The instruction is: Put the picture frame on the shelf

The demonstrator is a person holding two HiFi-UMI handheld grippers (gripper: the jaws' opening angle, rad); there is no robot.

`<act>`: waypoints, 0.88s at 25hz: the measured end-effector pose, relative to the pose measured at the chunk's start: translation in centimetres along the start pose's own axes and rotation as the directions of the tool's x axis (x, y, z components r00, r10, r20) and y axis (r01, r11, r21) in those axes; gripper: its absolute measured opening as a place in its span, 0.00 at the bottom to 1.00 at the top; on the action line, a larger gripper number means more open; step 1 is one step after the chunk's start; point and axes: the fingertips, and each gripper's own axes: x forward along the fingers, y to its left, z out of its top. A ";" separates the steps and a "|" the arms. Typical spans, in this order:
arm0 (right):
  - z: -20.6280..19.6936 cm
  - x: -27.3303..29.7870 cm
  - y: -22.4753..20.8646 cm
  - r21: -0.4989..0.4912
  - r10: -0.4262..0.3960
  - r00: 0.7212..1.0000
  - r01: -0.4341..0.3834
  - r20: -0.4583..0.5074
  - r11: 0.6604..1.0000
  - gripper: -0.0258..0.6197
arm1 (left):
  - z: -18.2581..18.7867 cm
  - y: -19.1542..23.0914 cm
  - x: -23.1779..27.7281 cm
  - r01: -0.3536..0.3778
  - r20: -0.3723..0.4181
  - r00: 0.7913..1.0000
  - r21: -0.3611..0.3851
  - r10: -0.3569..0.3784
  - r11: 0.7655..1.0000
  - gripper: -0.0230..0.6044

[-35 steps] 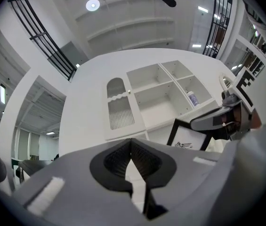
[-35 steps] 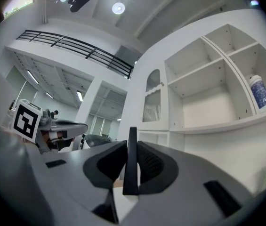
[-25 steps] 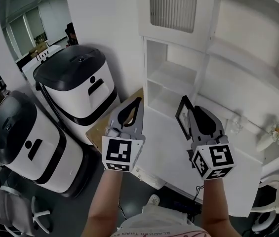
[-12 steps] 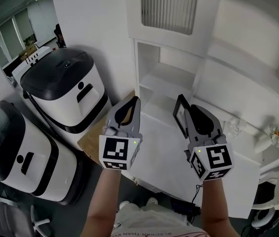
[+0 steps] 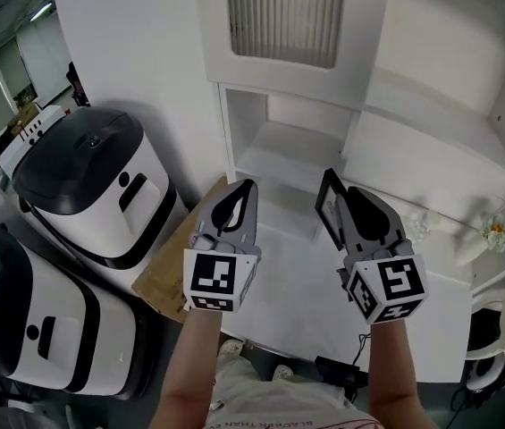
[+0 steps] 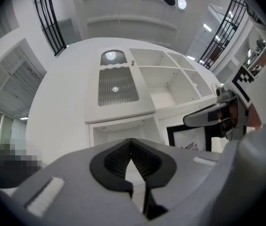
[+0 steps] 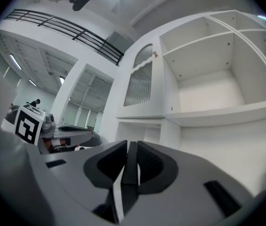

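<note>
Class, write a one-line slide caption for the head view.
Right gripper holds the picture frame before the white shelf; left gripper shut, empty.

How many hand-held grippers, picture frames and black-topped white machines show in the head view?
Hand-held grippers: 2 (left hand-held gripper, right hand-held gripper)
picture frame: 1
black-topped white machines: 2
Total: 5
</note>
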 end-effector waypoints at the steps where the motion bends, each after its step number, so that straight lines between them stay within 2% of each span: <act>1: 0.2 0.5 -0.1 -0.003 -0.012 1.000 0.012 0.002 1.000 0.15 | 0.0 0.5 0.5 0.011 0.004 1.000 0.000 -0.011 1.000 0.05; 8: 1.1 5.3 -0.3 -0.018 -0.094 0.996 0.094 0.000 0.995 0.15 | -0.2 4.7 3.7 0.071 0.038 0.997 -0.008 -0.071 0.997 0.05; 12: 0.7 8.1 -1.5 0.026 -0.176 0.984 0.177 -0.019 0.984 0.15 | -0.5 7.1 5.6 0.105 0.053 0.993 -0.014 -0.104 0.994 0.05; 17: -0.4 10.4 -3.4 0.081 -0.307 0.950 0.311 -0.058 0.947 0.15 | -1.5 9.2 7.5 0.151 0.066 0.987 -0.026 -0.149 0.988 0.05; 22: -1.5 11.3 -5.1 0.146 -0.427 0.898 0.439 -0.108 0.887 0.15 | -2.4 9.9 9.3 0.218 0.081 0.973 -0.041 -0.215 0.975 0.05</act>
